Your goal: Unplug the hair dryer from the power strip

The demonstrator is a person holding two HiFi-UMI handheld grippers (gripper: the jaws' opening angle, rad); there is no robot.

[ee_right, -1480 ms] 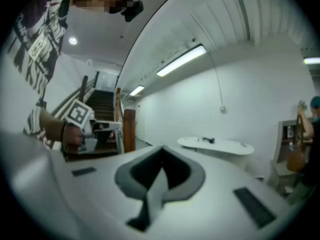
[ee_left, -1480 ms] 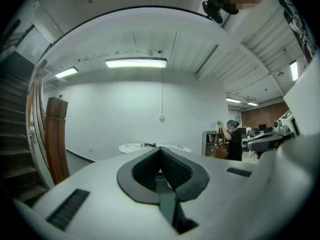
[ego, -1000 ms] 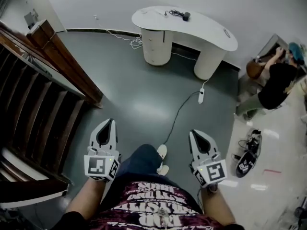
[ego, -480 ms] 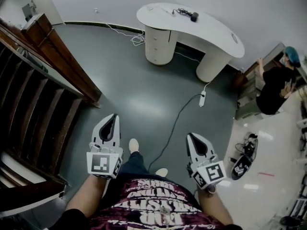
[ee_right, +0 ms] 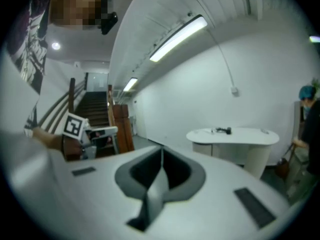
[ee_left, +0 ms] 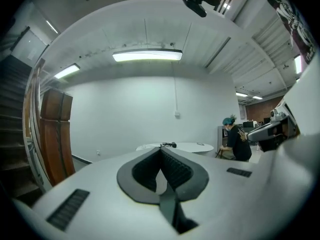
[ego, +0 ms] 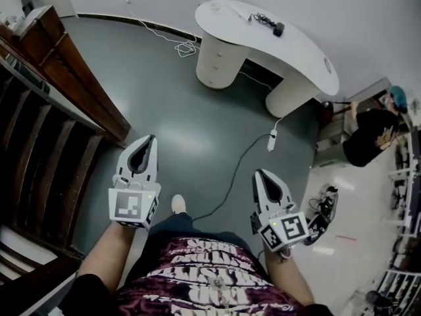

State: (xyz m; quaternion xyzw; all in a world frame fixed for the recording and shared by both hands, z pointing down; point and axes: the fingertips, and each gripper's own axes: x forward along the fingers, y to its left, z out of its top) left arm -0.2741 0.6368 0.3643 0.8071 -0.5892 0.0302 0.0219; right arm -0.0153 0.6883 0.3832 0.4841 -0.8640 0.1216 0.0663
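Observation:
A dark hair dryer with a coiled cord lies on the white curved desk at the far side of the room. It also shows small and distant in the left gripper view and the right gripper view. A white power strip lies on the grey floor below the desk, and a dark cable runs from it toward my feet. My left gripper and right gripper are held out in front of me, both shut and empty, well short of the strip.
A wooden stair rail and steps run along the left. A person bends at a cabinet on the right. Dark shoes and cables lie on the pale floor at right. A white cable trails along the far wall.
I have walked toward the desk: both grippers moved forward together, still shut. The desk and power strip now sit closer, and my foot has stepped ahead.

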